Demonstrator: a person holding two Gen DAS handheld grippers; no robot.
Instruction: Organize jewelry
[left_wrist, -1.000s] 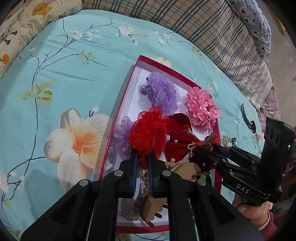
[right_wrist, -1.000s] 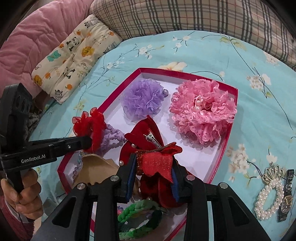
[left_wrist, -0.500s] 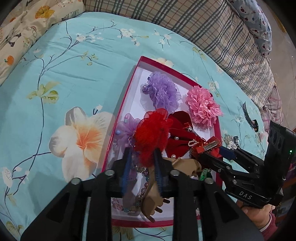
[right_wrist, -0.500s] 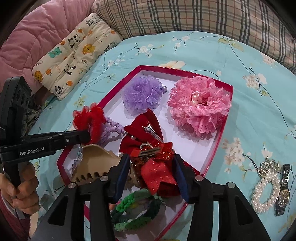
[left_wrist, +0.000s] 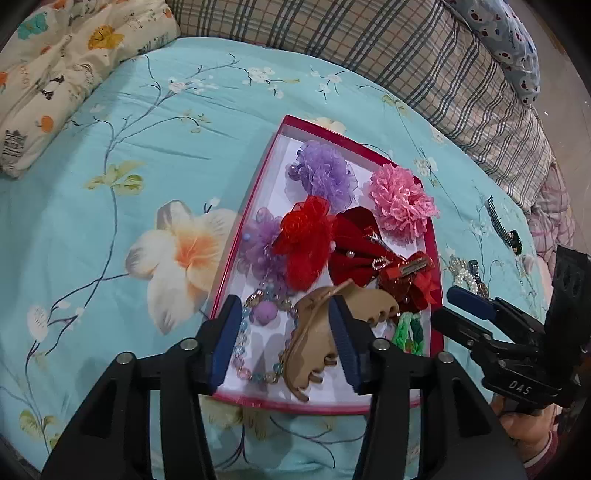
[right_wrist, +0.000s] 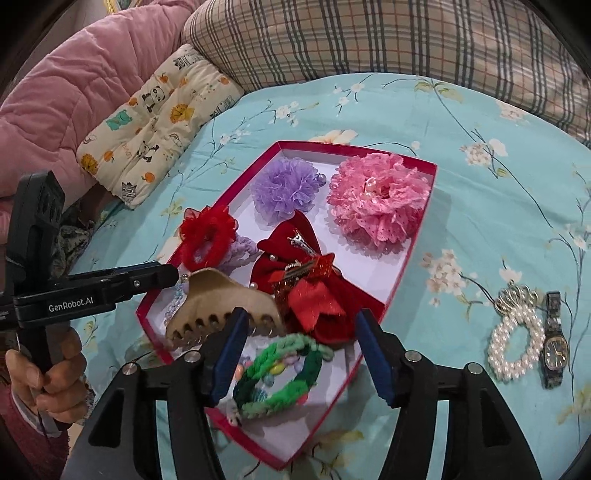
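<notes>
We are in a home bedroom, on a bed: a turquoise floral sheet (left_wrist: 155, 155) spreads under everything, a plaid pillow (right_wrist: 369, 40) and a cartoon-print pillow (right_wrist: 155, 118) lie at its head, and a pink quilt (right_wrist: 62, 85) is bunched beside them. Hair accessories fill a red box (right_wrist: 406, 258).

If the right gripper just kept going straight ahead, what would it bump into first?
Probably the red bow clip: it lies just ahead of the open right gripper, between the finger lines. Depth is hard to judge.
</notes>
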